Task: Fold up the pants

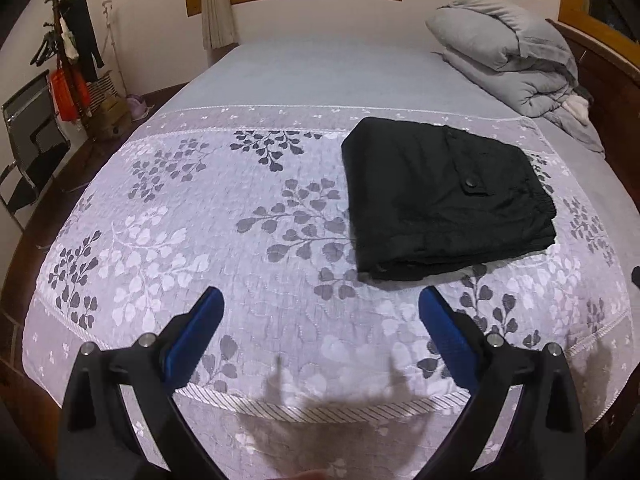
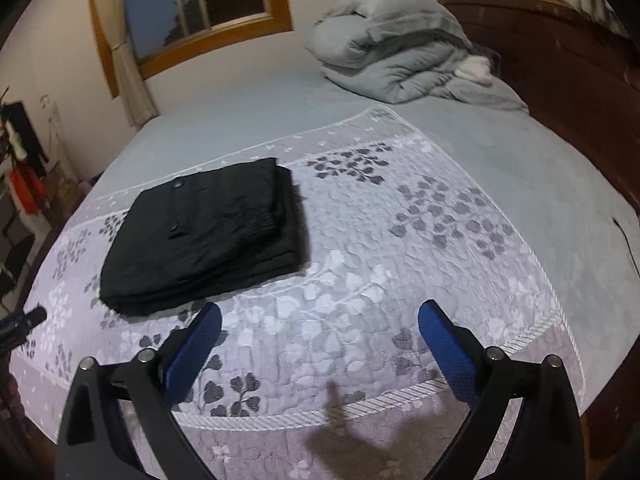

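Black pants lie folded into a compact rectangle on the leaf-patterned bedspread, a buttoned pocket flap on top. In the right wrist view the pants sit left of centre. My left gripper hovers open above the bedspread, near and to the left of the pants' front edge, nothing between its blue pads. My right gripper is also open and empty, near the pants' front right corner, apart from the cloth. A dark tip of the left gripper shows at the left edge of the right wrist view.
A folded grey duvet is piled at the bed's far right by the wooden headboard. A coat stand and a black chair stand left of the bed. Window and curtain lie behind. A dark cable lies at right.
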Demonstrator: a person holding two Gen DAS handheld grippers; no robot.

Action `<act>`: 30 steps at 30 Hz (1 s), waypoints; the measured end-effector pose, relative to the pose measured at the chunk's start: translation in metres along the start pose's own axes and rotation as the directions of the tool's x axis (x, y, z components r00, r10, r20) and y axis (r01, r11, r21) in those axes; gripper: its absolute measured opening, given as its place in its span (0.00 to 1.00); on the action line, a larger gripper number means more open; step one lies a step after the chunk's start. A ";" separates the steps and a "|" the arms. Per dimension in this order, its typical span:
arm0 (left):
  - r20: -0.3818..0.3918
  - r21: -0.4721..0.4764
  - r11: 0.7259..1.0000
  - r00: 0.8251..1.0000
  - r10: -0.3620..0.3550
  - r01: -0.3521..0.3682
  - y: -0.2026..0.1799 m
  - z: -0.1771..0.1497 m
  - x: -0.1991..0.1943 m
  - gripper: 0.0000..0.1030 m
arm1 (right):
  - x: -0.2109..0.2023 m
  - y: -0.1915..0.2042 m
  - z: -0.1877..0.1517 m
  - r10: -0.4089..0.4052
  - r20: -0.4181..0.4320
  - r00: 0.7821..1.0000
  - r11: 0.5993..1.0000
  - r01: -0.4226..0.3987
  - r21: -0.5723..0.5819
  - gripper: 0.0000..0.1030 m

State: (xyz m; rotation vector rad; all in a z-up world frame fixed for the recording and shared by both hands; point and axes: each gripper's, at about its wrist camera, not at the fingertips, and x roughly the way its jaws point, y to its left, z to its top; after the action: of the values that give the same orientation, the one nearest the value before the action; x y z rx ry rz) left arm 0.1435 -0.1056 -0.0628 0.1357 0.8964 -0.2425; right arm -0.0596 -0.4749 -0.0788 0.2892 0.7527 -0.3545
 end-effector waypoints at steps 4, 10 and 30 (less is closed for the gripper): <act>0.011 0.011 1.000 1.000 0.002 -0.002 -0.005 -0.001 -0.009 0.95 | -0.008 0.019 -0.002 0.035 0.002 0.999 0.999 -0.035 -0.035 0.96; 0.048 0.008 1.000 0.999 -0.001 0.001 -0.010 -0.004 -0.025 0.95 | -0.019 0.041 -0.002 0.045 0.013 0.999 0.996 -0.044 -0.082 0.96; 0.112 0.092 0.995 0.993 -0.035 0.025 -0.039 -0.011 -0.067 0.97 | -0.043 0.077 -0.008 0.036 0.028 0.999 0.988 -0.031 -0.154 0.96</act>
State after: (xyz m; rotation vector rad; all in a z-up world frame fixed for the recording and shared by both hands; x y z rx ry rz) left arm 0.0847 -0.1308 -0.0177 0.1902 0.7751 -0.3158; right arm -0.0613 -0.3939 -0.0442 0.1508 0.7401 -0.2667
